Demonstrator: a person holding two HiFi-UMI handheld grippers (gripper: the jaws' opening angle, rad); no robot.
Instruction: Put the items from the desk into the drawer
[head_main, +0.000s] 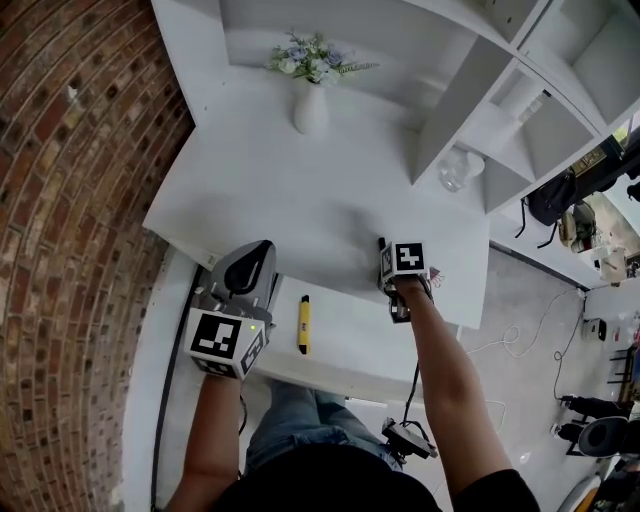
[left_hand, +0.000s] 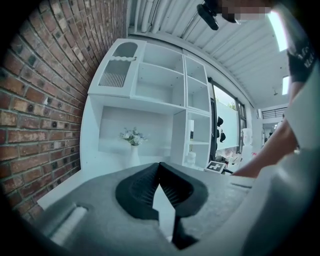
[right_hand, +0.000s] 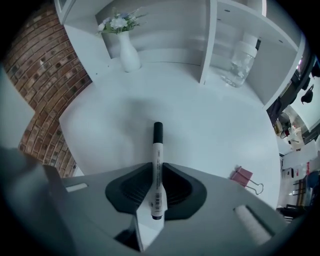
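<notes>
A white marker with a black cap (right_hand: 156, 150) lies on the white desk (right_hand: 200, 125), and my right gripper (right_hand: 156, 167) points steeply down, shut on its barrel. In the head view the right gripper (head_main: 395, 283) is near the desk's front edge, with the marker's cap (head_main: 381, 245) sticking out beyond it. A pink binder clip (right_hand: 242, 176) rests on the desk just to its right. Below the desk the open drawer (head_main: 350, 345) holds a yellow pen (head_main: 303, 325). My left gripper (head_main: 258, 252) hovers over the drawer's left end, jaws shut (left_hand: 159, 167) with nothing between them.
A white vase of flowers (head_main: 311, 105) stands at the back of the desk, with a glass jar (head_main: 455, 170) in the shelf unit (head_main: 470, 90) to the right. A brick wall (head_main: 70, 200) borders the left side. Cables lie on the floor (head_main: 520, 330) to the right.
</notes>
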